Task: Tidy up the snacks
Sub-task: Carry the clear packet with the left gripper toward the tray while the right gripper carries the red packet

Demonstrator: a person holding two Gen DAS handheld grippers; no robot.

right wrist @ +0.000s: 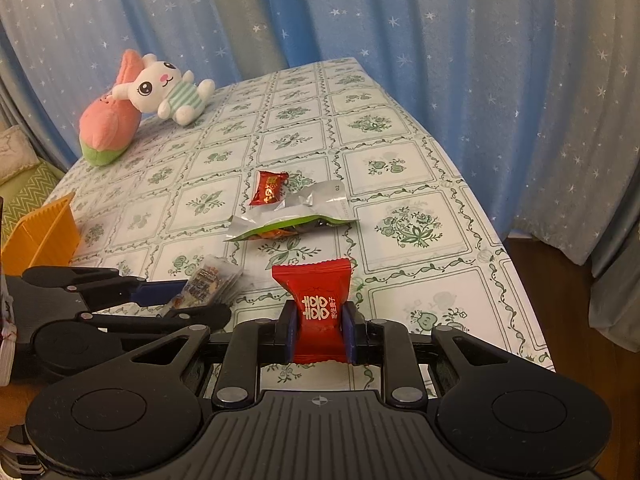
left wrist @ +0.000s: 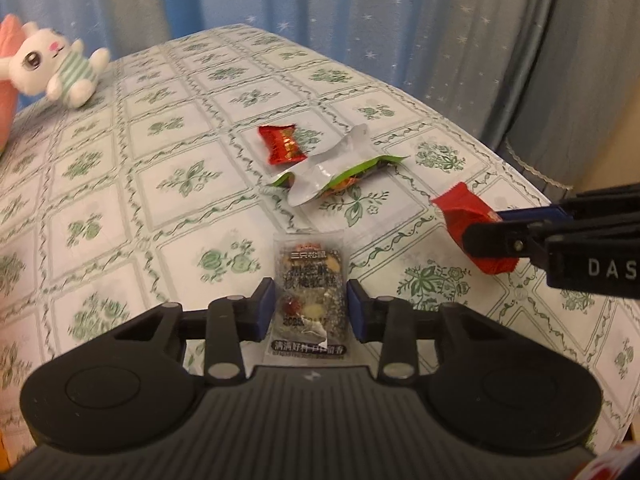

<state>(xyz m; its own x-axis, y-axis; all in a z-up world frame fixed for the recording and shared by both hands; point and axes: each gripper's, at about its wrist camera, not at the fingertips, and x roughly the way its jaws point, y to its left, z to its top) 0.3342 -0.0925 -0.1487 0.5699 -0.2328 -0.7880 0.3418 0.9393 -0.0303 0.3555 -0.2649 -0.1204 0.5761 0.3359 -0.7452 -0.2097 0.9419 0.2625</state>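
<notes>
My left gripper (left wrist: pixel 307 308) is shut on a clear packet of dark nut brittle (left wrist: pixel 308 280), held above the table; it also shows in the right wrist view (right wrist: pixel 208 284). My right gripper (right wrist: pixel 319 326) is shut on a red candy packet (right wrist: pixel 316 304) with gold characters; in the left wrist view this red candy packet (left wrist: pixel 460 210) sits at the right. A second red candy (left wrist: pixel 283 144) (right wrist: pixel 267 187) and a green and silver snack bag (left wrist: pixel 340 166) (right wrist: pixel 292 216) lie on the table beyond both grippers.
The table carries a white and green floral cloth (right wrist: pixel 400 184). An orange ribbed basket (right wrist: pixel 44 232) stands at the left edge. A white rabbit plush (right wrist: pixel 168 88) and a pink plush (right wrist: pixel 108 128) lie at the far left corner. Blue star curtains (right wrist: pixel 440 40) hang behind.
</notes>
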